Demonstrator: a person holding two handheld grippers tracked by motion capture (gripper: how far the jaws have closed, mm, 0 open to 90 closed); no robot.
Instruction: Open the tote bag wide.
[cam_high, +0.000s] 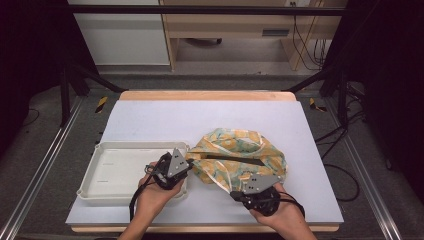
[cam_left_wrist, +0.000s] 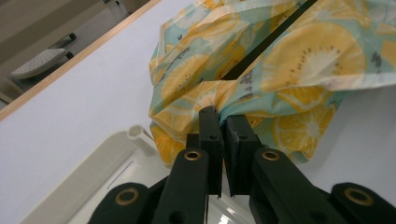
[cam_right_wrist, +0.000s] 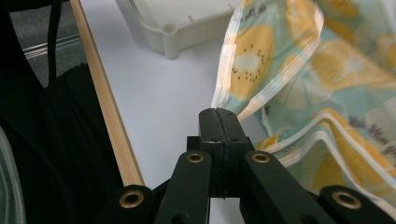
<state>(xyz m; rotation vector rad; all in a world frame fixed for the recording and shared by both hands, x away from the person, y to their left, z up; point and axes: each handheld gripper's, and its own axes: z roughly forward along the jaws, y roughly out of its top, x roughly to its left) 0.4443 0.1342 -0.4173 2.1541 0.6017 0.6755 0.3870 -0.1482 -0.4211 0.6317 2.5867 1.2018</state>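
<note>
Right now the lemon-print fabric bag (cam_high: 239, 155) is lying crumpled on the white table (cam_high: 150, 120), toward its near right part, just beside the right end of the white plastic tray (cam_high: 107, 172) that is sitting near the near-left corner. Both hands are gripping it from the near side. The left gripper (cam_high: 186, 161) is reaching over the tray's right end, and in the left gripper view its fingers (cam_left_wrist: 209, 133) are standing almost closed, pinching a fold of the bag's left edge between them. The right gripper (cam_high: 239, 189) is sitting close to the near edge of the table, and in the right gripper view its fingers (cam_right_wrist: 209, 126) are pressed fully together on the bag's pale-trimmed hem, which is running up and away from the tips.

So the cloth is stretching between two held points, its long axis running roughly left to right along the near edge, with the bulk lying beyond both pairs of fingers, toward the far edge. The bag's dark opening (cam_high: 232, 159) is facing up between the two grips. The left hand is nearer the tray, so any carry into the tray would likely be led from that side, with the right following across.
</note>
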